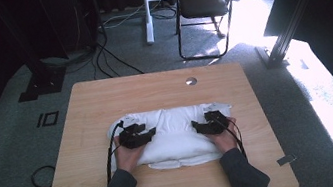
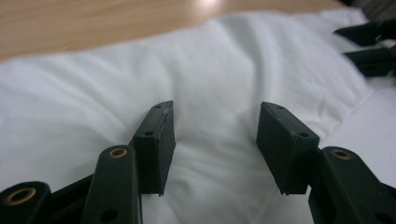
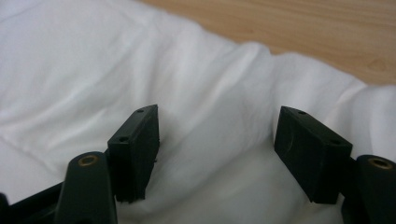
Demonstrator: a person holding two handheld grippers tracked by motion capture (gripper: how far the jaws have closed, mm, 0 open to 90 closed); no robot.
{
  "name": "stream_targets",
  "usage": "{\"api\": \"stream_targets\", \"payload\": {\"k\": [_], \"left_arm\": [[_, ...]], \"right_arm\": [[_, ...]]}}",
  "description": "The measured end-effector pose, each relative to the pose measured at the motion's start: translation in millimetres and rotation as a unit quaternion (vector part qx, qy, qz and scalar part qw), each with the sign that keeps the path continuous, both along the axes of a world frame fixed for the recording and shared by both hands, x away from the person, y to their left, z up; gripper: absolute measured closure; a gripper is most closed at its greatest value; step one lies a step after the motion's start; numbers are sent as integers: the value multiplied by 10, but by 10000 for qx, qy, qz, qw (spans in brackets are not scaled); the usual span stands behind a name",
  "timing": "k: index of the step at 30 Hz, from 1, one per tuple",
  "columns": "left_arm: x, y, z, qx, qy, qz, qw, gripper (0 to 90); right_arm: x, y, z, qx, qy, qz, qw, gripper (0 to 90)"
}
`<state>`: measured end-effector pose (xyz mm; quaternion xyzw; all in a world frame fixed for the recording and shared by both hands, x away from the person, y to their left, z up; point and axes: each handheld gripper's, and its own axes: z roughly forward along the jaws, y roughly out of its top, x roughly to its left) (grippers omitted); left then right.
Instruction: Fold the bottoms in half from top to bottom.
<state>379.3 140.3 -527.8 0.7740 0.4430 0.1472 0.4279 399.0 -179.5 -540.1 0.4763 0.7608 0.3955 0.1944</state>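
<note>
**Working a folded white cloth with both grippers**

Standing over the light wooden table, a person in dark sleeves holds a black two-jaw gripper in each hand, and both are down on a white, soft, folded cloth garment that lies across the near middle of the tabletop. The bundle is wider than it is deep, with a thinner folded edge peeking out along the side nearest the person and some rumpled fabric at its far corners.

The left gripper sits on the left part of the cloth, its cable trailing back past the wrist. In the left gripper view its jaws stand apart with bare white fabric showing between them; the pads are not pinching anything, so it is open. The other gripper's black tips show at the upper right edge of that view, farther along the cloth.

The right gripper rests on the right part of the bundle, roughly level with its partner and well apart from it. In the right gripper view its jaws are likewise spread wide over a soft ridge of fabric, gripping nothing, with a strip of wood grain beyond.

Past the table, a black folding chair stands on grey carpet in a patch of sunlight.
</note>
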Motion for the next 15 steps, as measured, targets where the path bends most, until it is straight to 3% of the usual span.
{"api": "stream_targets", "payload": {"k": [2, 5, 7, 10, 13, 15], "left_arm": [[-47, 44, -79, 82, -76, -47, 9999, 479], [-79, 118, -139, -78, -51, 0, 10000, 479], [-104, 160, -145, -66, -64, 43, 9999, 477], [-147, 234, -158, 46, -115, 92, 9999, 461], [-168, 386, -179, 3, -28, 222, 9997, 443], [-166, 453, -211, 113, 24, 276, 9996, 443]], "right_arm": [[-38, -19, -51, -152, 12, 25, 9999, 294], [-60, -63, -93, -140, 81, 42, 9999, 283], [-69, -84, -111, -143, 136, 18, 9998, 278], [-91, -136, -142, -91, 182, 37, 9998, 270], [-106, -204, -157, 24, 323, 7, 9995, 262], [-131, -237, -168, 81, 322, 4, 9994, 261]]}}
